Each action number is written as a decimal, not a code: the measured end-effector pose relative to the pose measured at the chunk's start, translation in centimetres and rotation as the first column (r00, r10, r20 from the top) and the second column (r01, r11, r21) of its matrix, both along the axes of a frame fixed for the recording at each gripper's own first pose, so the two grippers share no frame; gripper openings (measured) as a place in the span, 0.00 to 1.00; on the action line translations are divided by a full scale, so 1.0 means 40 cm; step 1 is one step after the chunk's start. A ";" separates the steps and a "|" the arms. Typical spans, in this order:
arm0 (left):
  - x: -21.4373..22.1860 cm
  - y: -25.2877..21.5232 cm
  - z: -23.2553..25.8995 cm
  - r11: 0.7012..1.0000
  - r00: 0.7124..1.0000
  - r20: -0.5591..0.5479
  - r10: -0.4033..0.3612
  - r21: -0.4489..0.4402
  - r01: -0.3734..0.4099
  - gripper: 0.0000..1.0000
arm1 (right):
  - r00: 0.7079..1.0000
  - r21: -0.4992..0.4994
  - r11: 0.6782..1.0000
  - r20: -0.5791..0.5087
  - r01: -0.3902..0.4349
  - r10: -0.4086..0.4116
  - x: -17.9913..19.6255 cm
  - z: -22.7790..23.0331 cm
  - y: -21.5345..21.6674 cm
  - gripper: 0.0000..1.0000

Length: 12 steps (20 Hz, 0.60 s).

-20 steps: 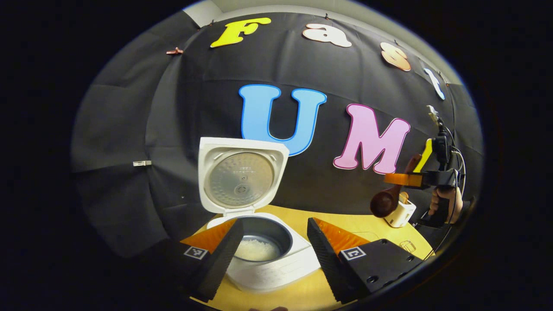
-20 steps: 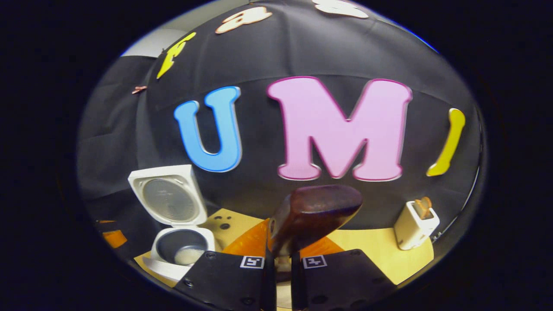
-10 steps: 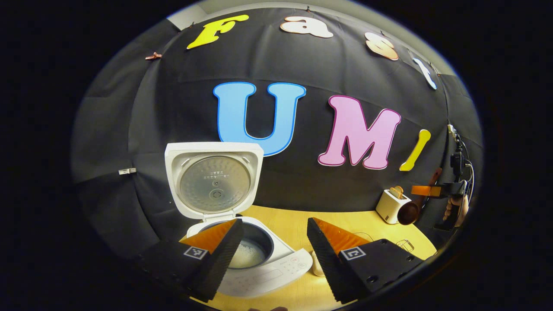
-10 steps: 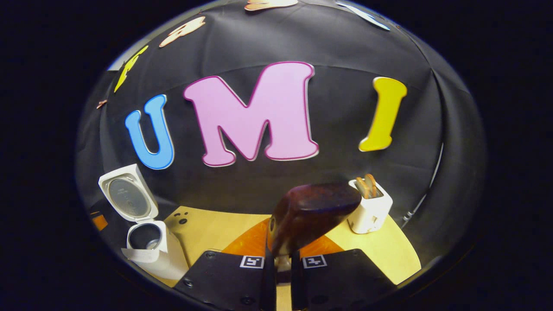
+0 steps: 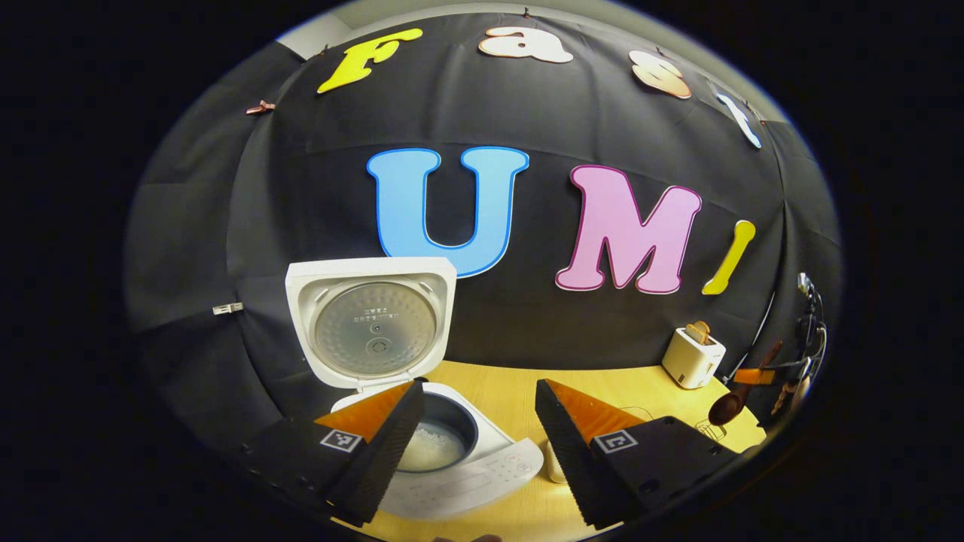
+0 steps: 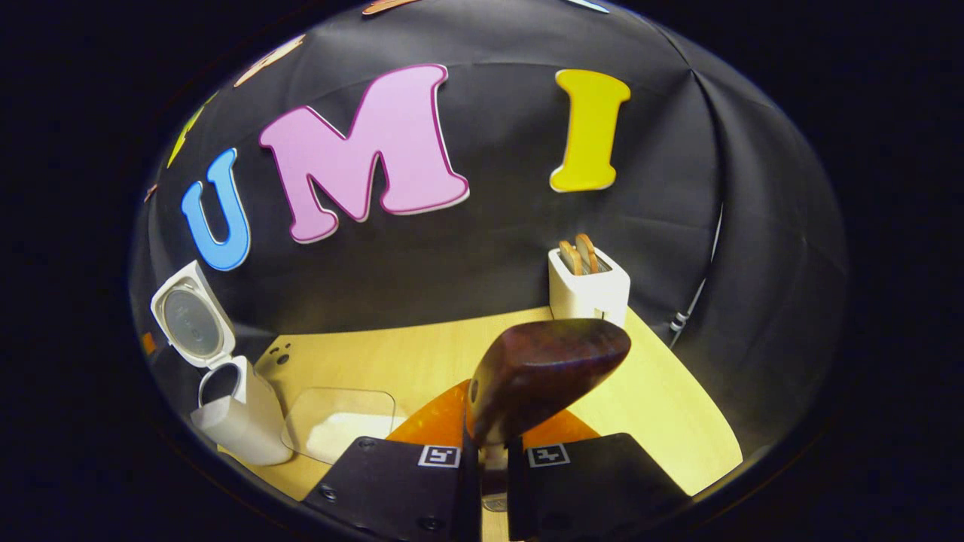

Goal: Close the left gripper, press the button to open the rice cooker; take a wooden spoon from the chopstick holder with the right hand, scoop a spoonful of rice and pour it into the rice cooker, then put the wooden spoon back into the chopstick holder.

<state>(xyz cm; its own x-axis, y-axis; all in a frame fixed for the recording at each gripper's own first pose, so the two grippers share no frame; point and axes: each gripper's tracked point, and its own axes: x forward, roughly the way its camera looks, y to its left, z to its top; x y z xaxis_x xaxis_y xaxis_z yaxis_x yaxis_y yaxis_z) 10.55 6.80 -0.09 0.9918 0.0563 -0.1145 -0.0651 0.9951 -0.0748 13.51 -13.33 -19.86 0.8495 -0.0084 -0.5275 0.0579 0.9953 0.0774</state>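
Left gripper view: rice cooker (image 5: 452, 467) at left on the table (image 5: 512, 391), lid (image 5: 373, 320) standing upright and open, white rice in the inner pot (image 5: 444, 429). Left gripper (image 5: 474, 444) hangs just above and in front of the cooker, jaws wide apart, holding nothing, one finger overlapping the pot's rim in view. Further right, white chopstick holder (image 5: 693, 357) near the back wall, two wooden pieces poking out the top. Far right edge, right gripper (image 5: 753, 376) small, wooden spoon (image 5: 727, 409) in it, bowl hanging low over the table. Right gripper view: cooker (image 6: 241, 410) far left, lid up, clear tray (image 6: 339, 421) with white rice just beside it on the table (image 6: 663, 406). Right gripper (image 6: 488, 467) jaws nearly closed, clamped on the spoon handle, dark spoon bowl (image 6: 546, 365) sticking up in front of the camera. Chopstick holder (image 6: 589, 290) behind it at the back, apart from the spoon.
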 end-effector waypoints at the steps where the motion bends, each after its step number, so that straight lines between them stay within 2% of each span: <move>1: -0.001 -0.005 0.005 1.000 1.000 0.002 -0.002 0.004 0.002 0.95 | 1.000 -0.003 1.000 -0.017 0.006 -0.006 -0.010 -0.028 -0.008 0.17; 5: -0.005 -0.033 0.022 1.000 1.000 0.008 -0.018 0.011 0.018 0.95 | 0.998 -0.007 1.000 -0.061 0.015 -0.015 -0.026 -0.127 -0.016 0.17; 7: -0.003 -0.041 0.030 1.000 1.000 0.015 -0.020 0.003 0.020 0.95 | 0.997 -0.053 0.998 -0.075 0.022 -0.026 -0.021 -0.182 -0.033 0.17; 12: 0.028 -0.081 0.012 0.990 0.999 0.008 -0.042 -0.134 0.042 0.96 | 0.983 -0.016 0.996 -0.158 0.092 -0.094 -0.044 -0.289 -0.043 0.19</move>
<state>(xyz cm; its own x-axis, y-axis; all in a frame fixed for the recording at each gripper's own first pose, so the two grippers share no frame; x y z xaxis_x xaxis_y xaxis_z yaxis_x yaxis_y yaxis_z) 11.66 3.55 0.40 0.9936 -0.0010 -0.1129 -0.0227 0.9778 -0.2084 11.74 -15.06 -31.42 0.7506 -0.0883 -0.6548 0.1610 0.9856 0.0517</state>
